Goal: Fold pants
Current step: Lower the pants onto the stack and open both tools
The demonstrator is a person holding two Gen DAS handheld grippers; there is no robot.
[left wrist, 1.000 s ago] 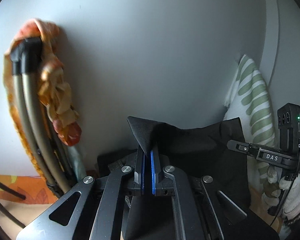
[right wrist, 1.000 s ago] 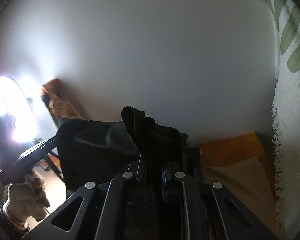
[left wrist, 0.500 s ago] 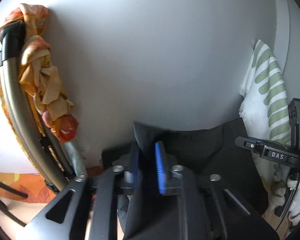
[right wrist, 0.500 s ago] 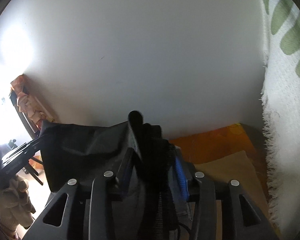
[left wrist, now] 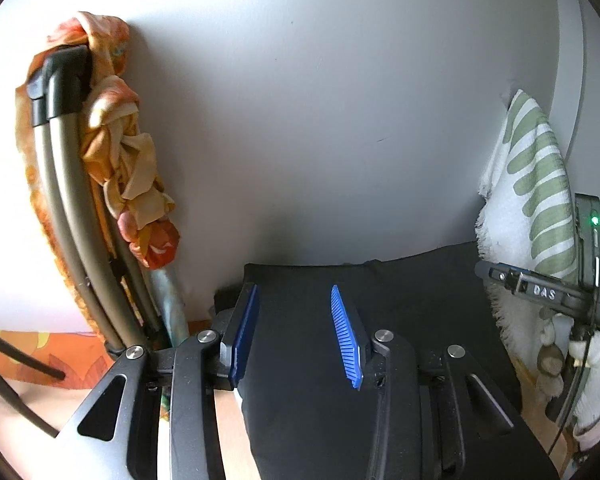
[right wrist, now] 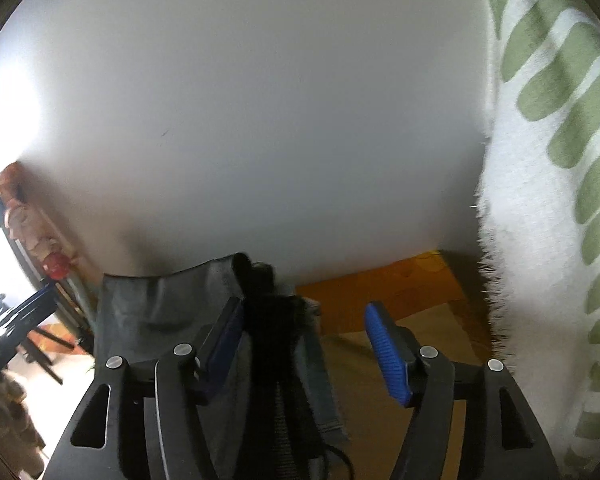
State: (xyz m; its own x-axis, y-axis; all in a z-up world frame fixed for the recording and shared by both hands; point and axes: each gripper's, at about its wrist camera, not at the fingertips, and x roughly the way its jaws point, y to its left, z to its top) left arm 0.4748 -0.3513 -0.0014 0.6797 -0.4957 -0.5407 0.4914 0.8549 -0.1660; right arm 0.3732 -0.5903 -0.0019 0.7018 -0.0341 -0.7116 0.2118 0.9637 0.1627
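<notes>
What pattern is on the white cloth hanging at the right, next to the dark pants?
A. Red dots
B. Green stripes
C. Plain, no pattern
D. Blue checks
B: the white cloth shows broad green stripes across it in both views, hanging just right of the dark pants.

right gripper jaws just opening | black pants between, left pad touching
</notes>
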